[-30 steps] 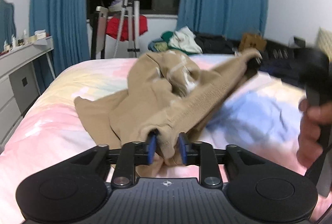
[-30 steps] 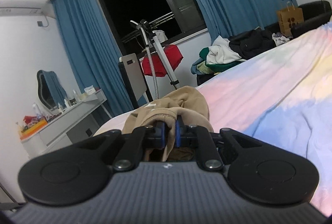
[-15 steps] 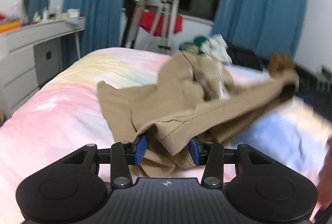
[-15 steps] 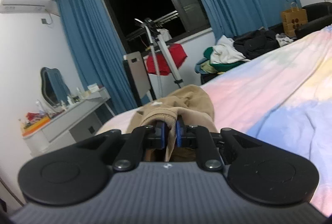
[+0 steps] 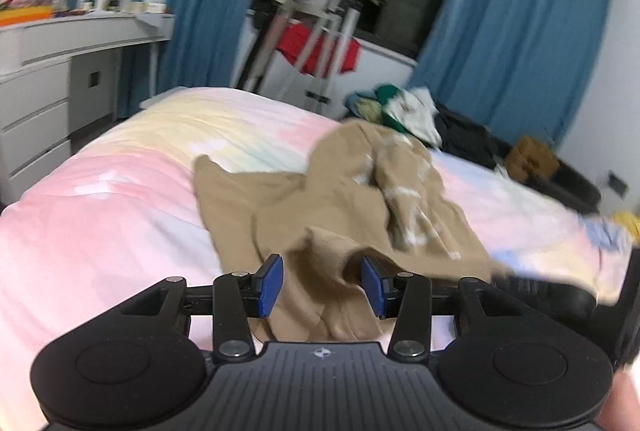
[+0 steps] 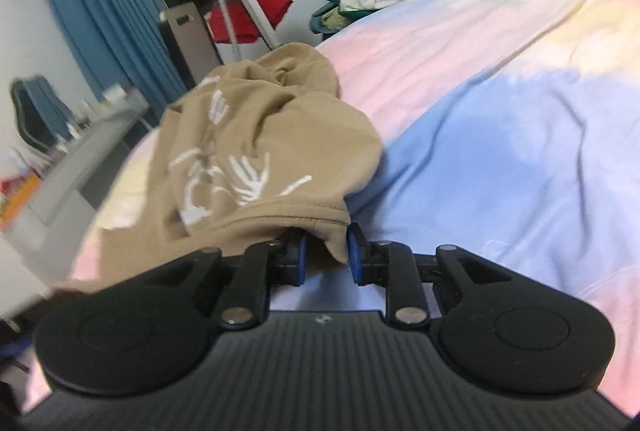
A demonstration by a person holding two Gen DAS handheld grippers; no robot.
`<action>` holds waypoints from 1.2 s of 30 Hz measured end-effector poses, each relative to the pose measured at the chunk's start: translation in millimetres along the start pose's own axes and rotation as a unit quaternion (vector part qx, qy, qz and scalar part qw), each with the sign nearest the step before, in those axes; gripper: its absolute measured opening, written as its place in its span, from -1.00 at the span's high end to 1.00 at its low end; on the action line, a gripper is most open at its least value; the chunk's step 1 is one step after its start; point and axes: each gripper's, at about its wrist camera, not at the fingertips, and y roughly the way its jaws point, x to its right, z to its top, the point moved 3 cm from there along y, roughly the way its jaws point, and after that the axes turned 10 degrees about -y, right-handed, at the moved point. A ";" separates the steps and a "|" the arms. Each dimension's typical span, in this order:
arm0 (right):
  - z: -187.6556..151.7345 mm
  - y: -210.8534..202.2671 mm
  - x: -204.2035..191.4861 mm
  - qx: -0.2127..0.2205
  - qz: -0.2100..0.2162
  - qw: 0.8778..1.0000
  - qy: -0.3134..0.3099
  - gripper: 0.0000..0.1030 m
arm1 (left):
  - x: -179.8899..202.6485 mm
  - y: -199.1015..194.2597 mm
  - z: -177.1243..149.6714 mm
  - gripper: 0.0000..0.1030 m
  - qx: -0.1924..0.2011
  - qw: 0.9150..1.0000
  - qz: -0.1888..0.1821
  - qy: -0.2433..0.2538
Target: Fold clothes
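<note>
Matt tan knit sweatshirt (image 5: 340,215) with ribbed hem on a smooth pastel cotton bedsheet (image 5: 120,231).

The left black hand-held gripper (image 5: 322,285) with blue pads pointed downward, its jaws standing apart, the pads not pressing anything. The right black hand-held gripper (image 6: 325,258) also tilted downward, its jaws opening, narrower than the left's. A fingertip (image 5: 618,401) showed at the left view's lower right edge.
</note>
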 end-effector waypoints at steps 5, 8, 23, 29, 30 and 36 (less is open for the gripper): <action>7.5 -19.2 -15.0 0.049 0.043 0.998 -0.017 0.66 | 7.8 18.9 -9.4 0.01 -0.008 1.000 0.010 0.018; 13.3 -37.6 -27.2 0.099 0.066 0.992 -0.038 0.70 | -5.4 31.3 0.3 0.01 -0.006 0.999 0.030 -0.019; 3.1 -28.6 -2.7 0.045 -0.010 0.999 -0.014 0.55 | -26.3 41.6 4.2 0.79 -0.041 0.996 0.041 -0.069; -10.3 -38.4 -10.0 0.004 -0.013 0.999 -0.052 -0.01 | -11.5 14.9 18.6 0.92 -0.009 0.997 -0.012 -0.071; -12.8 -37.5 -16.3 -0.010 -0.013 0.997 -0.077 -0.12 | -9.0 8.9 20.9 0.92 -0.002 0.997 -0.019 -0.070; -27.3 -24.8 -45.1 -0.034 -0.009 0.985 -0.171 -0.12 | 0.5 -7.8 28.3 0.92 0.013 0.998 -0.026 -0.061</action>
